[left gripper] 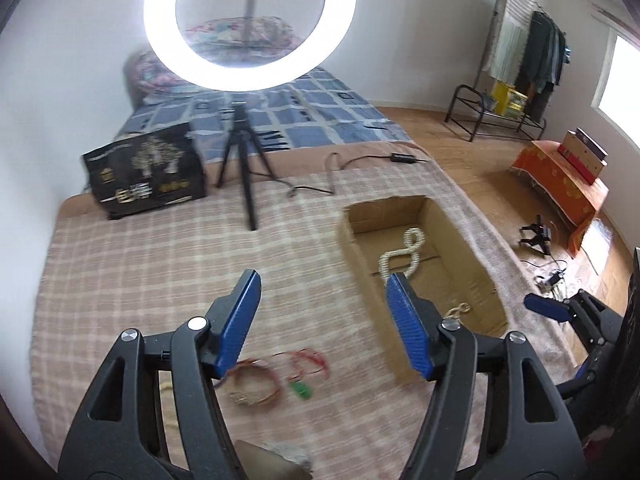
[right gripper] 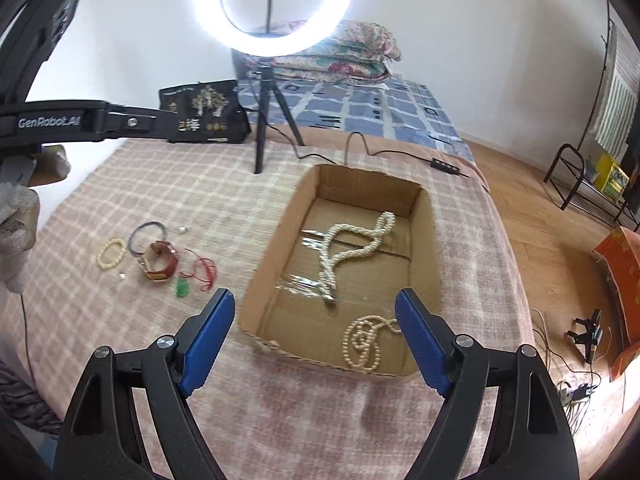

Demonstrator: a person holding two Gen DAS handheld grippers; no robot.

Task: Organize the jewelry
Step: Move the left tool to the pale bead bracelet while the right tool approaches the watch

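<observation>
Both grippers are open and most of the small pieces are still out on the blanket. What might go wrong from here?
1. The red cord with the green pendant lies in loose loops close to the red bracelet; a pinch may snag both.
2. The tiny pale beads may sink into the plaid blanket and slip from the left gripper.
3. The right gripper hovers over the cardboard box; lowering could catch its rim.

A lit ring light (right gripper: 272,4) on a black tripod (right gripper: 266,120) stands beside a black bag (right gripper: 204,112).
</observation>
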